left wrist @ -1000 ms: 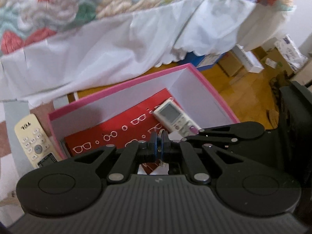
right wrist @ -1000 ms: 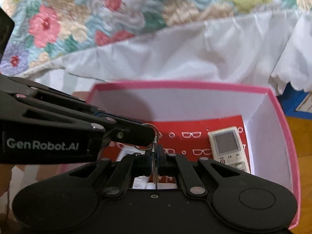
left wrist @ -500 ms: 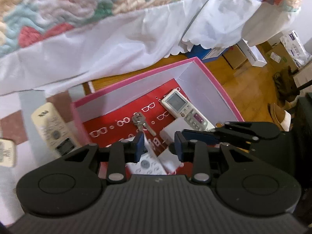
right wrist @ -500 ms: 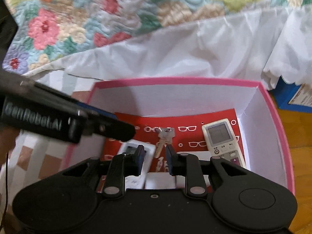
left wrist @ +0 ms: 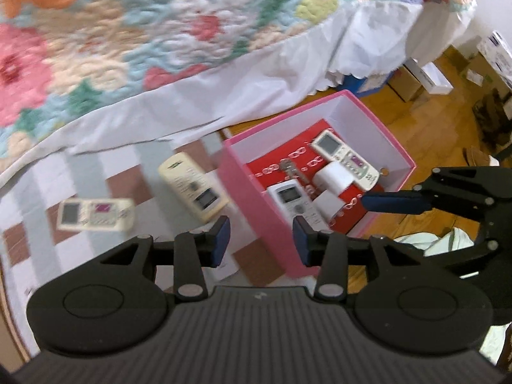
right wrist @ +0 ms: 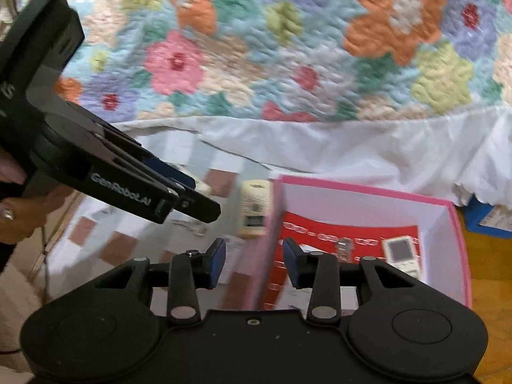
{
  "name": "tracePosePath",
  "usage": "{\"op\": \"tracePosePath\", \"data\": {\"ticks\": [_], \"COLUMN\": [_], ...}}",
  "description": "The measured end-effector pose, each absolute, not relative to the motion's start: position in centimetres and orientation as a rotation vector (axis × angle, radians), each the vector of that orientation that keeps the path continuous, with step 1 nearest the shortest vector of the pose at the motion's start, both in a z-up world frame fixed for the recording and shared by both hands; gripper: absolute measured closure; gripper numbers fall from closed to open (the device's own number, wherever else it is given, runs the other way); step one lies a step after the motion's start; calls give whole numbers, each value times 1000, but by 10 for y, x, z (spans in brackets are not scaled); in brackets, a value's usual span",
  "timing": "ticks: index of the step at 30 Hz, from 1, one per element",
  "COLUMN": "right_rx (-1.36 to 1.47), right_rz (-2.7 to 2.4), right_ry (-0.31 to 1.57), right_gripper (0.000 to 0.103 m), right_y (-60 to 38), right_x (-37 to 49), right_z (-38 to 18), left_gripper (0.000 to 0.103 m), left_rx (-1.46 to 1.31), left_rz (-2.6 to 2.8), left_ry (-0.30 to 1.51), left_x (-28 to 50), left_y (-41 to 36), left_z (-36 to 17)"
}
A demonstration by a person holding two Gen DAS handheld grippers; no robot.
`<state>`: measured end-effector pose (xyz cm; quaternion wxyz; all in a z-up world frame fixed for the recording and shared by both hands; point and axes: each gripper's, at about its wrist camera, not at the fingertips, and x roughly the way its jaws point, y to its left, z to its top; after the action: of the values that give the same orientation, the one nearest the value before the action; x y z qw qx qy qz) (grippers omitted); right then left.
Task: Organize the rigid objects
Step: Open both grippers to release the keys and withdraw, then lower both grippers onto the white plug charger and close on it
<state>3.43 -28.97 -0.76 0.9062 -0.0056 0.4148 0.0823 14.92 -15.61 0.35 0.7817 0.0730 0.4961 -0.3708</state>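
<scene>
Floral quilt over white bed skirt; checked mat, wooden floor, cardboard boxes beyond.

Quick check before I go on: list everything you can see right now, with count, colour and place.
box: one, pink, white inside, red liner, on the floor beside the bed
remotes in box: two, white
key: one, silver, on the red liner
white blocks: two, in box
remotes outside: two, cream, on the checked mat left of the box
quilt: one, floral, on the bed
cartons: several, far floor
left claw: black, open, empty
right claw: black, open, empty
hand: holding the left claw
</scene>
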Motion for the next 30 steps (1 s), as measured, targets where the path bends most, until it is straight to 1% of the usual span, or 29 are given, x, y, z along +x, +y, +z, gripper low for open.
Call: {"op": "tracePosePath", "data": {"ticks": [4,6,9,10,11,13,17,21,23,24,25,27,30], "right_rx": [-49,-65,-76,-83,-93,-123,-137,-143,-156,-156,-162,-176,-199], "right_rz": [256,307,390,420,440,464,546,623,653,667,673,673,682], "right_ry": [844,831,829,831,835,837,817,813,792,777,763,735,744], "right_gripper": [55,55,54,52,45,41,40,37,26,24,18,16,16], "right_y": [-258,-242,-219,-211,-204,-188,-163,-138,-123,-116,-110,-98,-79], "right_x": [36,38,43,45,47,50,63,84,93,98,103,112,126], "right_z": [4,8,8,6,4,-1,-13,-32,-46,-55,-64,-84,-113], "left_gripper": [55,51,49,49,49,49,49,44,44,42,41,37,36], "left_rx": [119,112,79,43,13,-30,-30,-103,-139,-153,-159,-179,-220], "left_rz": [-709,-658,-565,-517,-480,-433,-341,-289,-269,-260,-253,-234,-201], "left_ry": [1061,1045,1010,991,981,998,994,1006,1025,1030,1035,1036,1071], "left_x": [147,147,146,148,150,156,164,174,179,182,184,189,197], "left_y": [-108,-85,-49,-35,-22,0,38,72,86,94,98,109,120], "left_z": [14,17,17,17,15,6,-13,-40,-56,-64,-71,-87,-112]}}
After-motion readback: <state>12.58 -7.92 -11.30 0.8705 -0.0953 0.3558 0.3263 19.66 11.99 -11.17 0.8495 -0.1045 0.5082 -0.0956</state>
